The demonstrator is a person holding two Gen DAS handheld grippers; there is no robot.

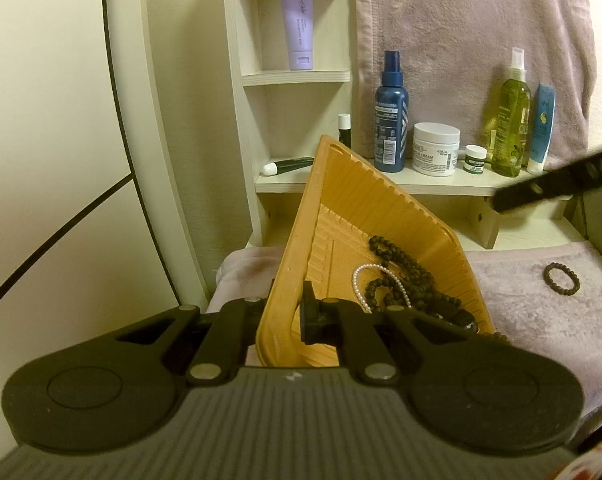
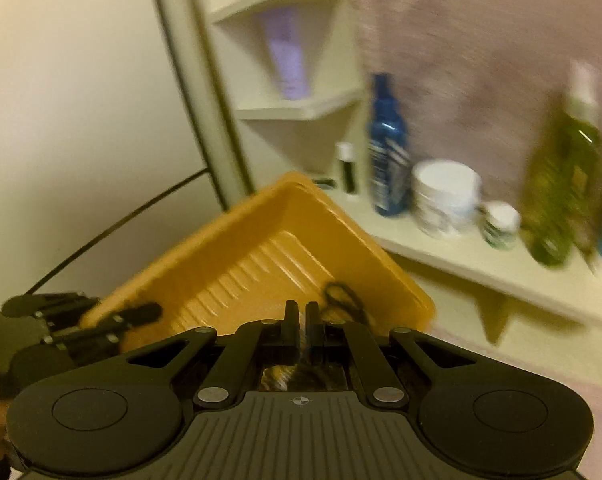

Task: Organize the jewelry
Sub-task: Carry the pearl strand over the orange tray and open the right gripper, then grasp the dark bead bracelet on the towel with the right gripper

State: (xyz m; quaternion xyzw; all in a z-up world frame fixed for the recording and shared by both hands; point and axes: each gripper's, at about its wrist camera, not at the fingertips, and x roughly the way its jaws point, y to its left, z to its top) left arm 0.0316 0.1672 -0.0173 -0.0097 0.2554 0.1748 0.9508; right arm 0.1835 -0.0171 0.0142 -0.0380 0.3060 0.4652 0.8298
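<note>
Left wrist: left hand-held gripper (image 1: 287, 316) pinching tilted orange tray (image 1: 365, 200) rim (beads (image 1: 401, 280) inside); right hand-held gripper (image 2: 301, 328) nearly closed

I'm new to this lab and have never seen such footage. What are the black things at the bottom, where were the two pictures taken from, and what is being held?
The black shapes are handheld two-finger grippers, one in each of a person's hands, each carrying a wide-angle camera that looks along its fingers.

The left wrist view shows the left gripper clamped on the rim of a tilted orange tray. In the tray lie a string of dark beads and a pearl strand. A dark bead bracelet lies apart on the pinkish towel. Behind is a shelf of toiletries.

The right wrist view is blurred. The right gripper, fingers nearly together, seems to hold nothing.
</note>
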